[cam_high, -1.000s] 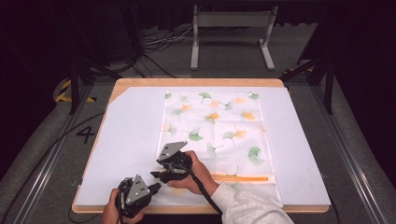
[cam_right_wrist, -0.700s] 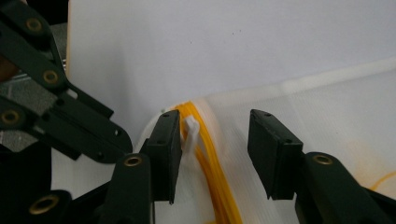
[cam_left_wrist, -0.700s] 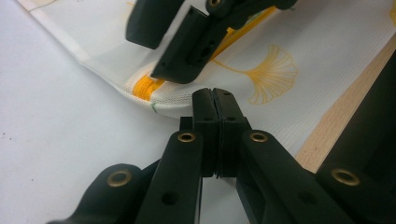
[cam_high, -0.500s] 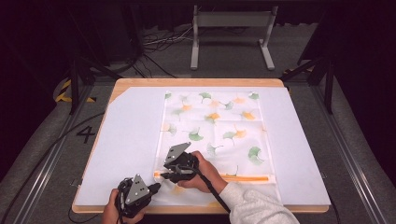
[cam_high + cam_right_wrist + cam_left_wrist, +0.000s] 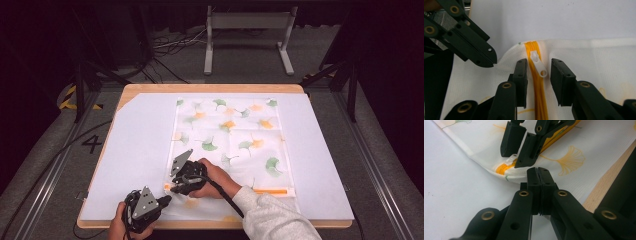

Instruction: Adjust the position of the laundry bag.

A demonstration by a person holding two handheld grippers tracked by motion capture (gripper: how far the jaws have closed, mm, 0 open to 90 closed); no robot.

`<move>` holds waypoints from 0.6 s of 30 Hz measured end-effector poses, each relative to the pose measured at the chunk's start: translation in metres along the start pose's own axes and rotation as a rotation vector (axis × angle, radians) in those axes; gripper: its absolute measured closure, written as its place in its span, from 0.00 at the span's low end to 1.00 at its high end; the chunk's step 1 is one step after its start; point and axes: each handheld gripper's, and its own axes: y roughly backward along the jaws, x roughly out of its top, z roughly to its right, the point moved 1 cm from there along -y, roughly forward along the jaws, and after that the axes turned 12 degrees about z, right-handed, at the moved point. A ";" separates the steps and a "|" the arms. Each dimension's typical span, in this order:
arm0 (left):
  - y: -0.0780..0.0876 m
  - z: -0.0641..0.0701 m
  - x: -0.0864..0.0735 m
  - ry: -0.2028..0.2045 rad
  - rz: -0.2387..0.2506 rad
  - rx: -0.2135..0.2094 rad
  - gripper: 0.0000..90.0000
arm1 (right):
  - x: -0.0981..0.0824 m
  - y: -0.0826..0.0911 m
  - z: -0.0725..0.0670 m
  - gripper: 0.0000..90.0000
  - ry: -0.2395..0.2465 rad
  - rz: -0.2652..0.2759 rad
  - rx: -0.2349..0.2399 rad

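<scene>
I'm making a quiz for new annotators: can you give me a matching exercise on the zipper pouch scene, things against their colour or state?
Things:
1. left claw
2. right claw
3. zipper pull
4. zipper tape

Colour or state:
A. orange
B. open, either side of the pull
C. white
D. shut on the pouch edge

Pairs: 1-D, 2-B, 3-C, 4-A

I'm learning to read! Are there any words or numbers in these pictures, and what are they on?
"4": on the floor left of the table, in dark paint.
No other text shows; the cloth bag has leaf prints, no words.
</scene>
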 end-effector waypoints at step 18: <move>0.003 -0.002 0.002 0.000 0.016 -0.006 0.99 | 0.001 -0.002 -0.010 0.94 0.098 -0.043 -0.029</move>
